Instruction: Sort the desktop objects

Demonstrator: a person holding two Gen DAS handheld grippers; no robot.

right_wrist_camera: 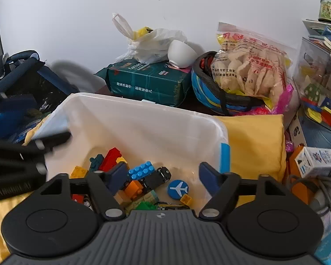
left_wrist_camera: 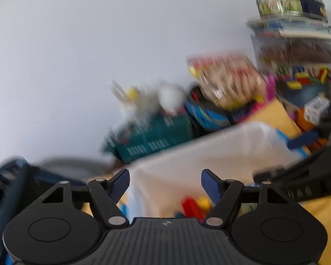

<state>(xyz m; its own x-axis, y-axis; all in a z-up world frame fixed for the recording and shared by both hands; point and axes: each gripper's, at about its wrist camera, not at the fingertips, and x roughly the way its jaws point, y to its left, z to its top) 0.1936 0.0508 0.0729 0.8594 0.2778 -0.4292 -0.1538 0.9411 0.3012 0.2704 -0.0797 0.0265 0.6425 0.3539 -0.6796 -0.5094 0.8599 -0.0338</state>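
A white plastic bin stands on a yellow cloth and holds several toy bricks: a red one, a blue one, a black toy car and a round blue airplane sign. My right gripper hangs open above the bin's near side, with nothing between its fingers. The left wrist view is blurred. In it my left gripper is open and empty over the bin, with a red brick below. The left gripper's black body shows at the bin's left rim.
Behind the bin lie a green tissue pack, a white plastic bag, a white bowl, a blue helmet and a snack bag. A dark blue bag is at left. Boxes of blocks crowd the right.
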